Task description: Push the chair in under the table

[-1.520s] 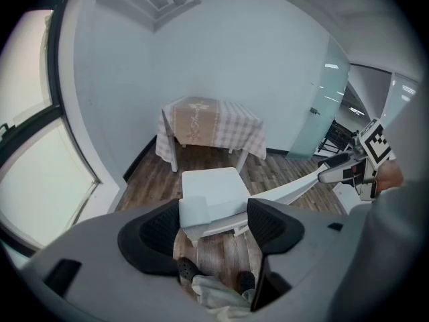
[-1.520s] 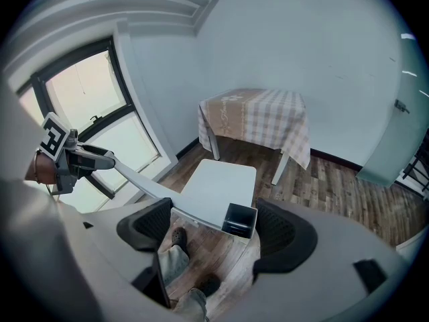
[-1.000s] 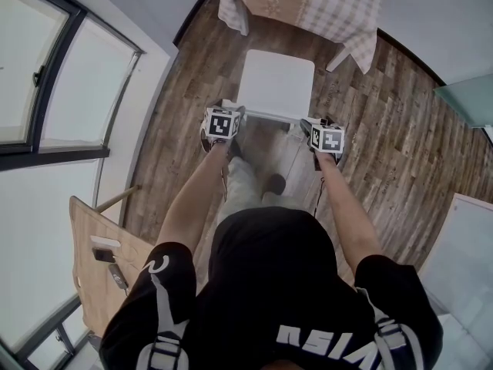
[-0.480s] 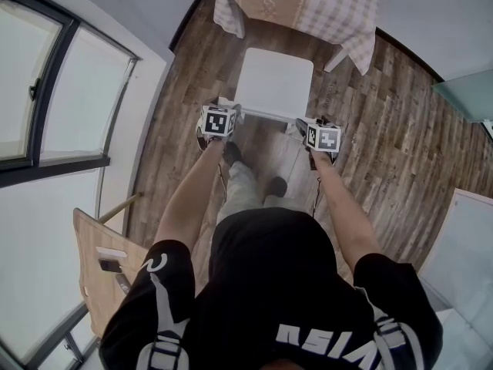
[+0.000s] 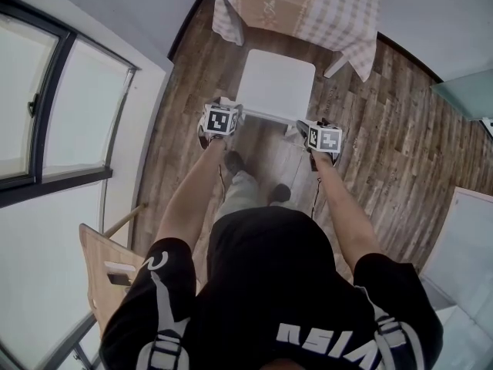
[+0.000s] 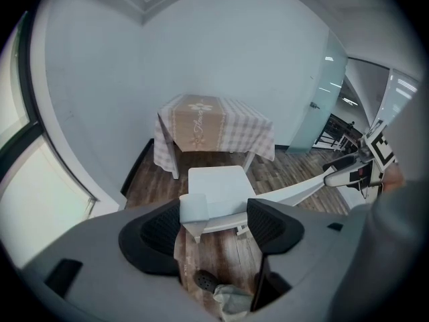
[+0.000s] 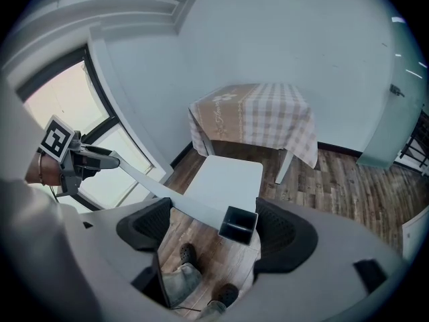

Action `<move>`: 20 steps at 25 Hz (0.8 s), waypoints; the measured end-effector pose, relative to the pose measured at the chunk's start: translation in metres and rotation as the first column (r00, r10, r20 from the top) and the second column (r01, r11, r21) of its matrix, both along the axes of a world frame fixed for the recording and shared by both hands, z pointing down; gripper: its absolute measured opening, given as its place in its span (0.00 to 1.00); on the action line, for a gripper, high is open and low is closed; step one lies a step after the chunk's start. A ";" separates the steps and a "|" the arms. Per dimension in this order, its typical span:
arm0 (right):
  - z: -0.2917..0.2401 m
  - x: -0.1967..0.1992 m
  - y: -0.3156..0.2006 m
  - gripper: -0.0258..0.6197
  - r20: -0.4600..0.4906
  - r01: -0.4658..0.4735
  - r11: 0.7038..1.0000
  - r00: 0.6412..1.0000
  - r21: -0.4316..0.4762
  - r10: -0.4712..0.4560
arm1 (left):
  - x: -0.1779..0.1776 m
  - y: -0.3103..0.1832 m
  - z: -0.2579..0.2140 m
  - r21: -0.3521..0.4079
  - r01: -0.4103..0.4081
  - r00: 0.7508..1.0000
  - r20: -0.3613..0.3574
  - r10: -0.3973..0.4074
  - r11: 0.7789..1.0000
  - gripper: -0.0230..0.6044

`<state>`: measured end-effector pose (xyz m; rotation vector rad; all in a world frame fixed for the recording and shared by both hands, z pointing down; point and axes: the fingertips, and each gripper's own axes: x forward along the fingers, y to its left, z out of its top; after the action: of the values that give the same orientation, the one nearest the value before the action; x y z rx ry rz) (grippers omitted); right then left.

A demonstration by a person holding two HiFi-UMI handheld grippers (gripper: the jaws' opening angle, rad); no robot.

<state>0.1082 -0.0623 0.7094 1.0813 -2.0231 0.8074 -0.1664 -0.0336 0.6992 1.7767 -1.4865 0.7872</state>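
Chair: white, flat square seat with smooth surface, upper centre of the head view, just below the table's cloth hem (seat fully in sight).
Table: top centre, draped in beige-and-white checked cloth.
Left gripper: ribbed black pads spread apart, left end of the chair's back rail between them.
Right gripper: pads likewise apart, the rail's hollow square end between them.
Floor: dark wood-grain planks.

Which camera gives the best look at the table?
The right gripper view: the table shows whole and largest, side on, legs included. The left gripper view shows it whole too, but smaller. The head view sees only its top from above, cut off by the picture's edge.
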 end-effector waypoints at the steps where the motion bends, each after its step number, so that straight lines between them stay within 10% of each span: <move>1: 0.000 -0.002 -0.005 0.67 -0.003 -0.004 1.000 1.000 0.000 0.004 | -0.002 -0.005 0.001 -0.002 -0.005 1.000 -0.004 0.005 1.000 0.54; 20: -0.003 -0.060 -0.052 0.68 0.001 -0.105 0.994 0.994 0.011 0.105 | -0.061 -0.086 -0.003 0.006 -0.128 0.992 -0.006 0.128 0.992 0.54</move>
<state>0.0483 -0.1147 0.7063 1.2024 -1.9868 0.8511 -0.2275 -0.1199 0.6960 1.8920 -1.3827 0.8403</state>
